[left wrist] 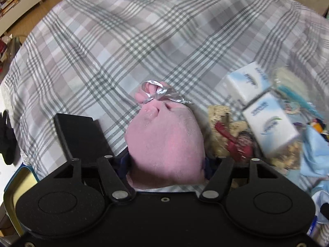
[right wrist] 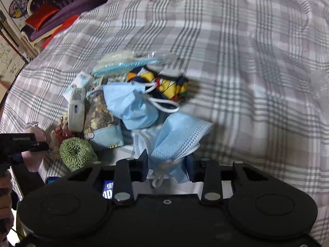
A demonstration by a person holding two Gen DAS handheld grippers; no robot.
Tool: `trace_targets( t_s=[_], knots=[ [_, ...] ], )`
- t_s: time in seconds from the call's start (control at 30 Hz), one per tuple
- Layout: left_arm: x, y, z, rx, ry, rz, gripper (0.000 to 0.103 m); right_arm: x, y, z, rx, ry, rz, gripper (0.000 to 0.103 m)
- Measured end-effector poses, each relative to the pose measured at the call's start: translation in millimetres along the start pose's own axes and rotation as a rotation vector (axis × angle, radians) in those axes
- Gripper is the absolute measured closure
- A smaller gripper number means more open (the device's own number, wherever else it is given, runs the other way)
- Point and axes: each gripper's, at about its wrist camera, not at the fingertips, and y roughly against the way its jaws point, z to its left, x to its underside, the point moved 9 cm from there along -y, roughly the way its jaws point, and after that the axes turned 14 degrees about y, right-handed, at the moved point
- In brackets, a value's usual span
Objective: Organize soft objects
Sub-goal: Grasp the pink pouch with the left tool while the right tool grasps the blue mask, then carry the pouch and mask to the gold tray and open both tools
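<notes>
My left gripper is shut on a pink cloth pouch tied with a silver ribbon, held above the plaid bed cover. Its left finger shows; the right one is hidden behind the pouch. My right gripper is shut on a blue face mask with white loops. A second blue mask lies just ahead. The left gripper with the pink pouch also shows at the left edge of the right wrist view.
A pile lies on the bed: two tissue packs, a green scrunchie, a bag of dried bits, a yellow and navy cloth, a clear bag with a teal strip. A purple sofa stands beyond the bed.
</notes>
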Motion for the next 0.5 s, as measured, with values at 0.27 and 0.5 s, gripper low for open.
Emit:
trace_targets(
  t_s=[0.27, 0.5],
  knots=[
    [13, 70, -2, 0.068, -0.038, -0.059, 0.041, -3, 50, -12, 0.024, -0.020, -0.070, 0.072],
    [41, 122, 26, 0.084, -0.053, -0.086, 0.041, 9, 97, 8, -0.005, 0.034, -0.127, 0.072]
  ],
)
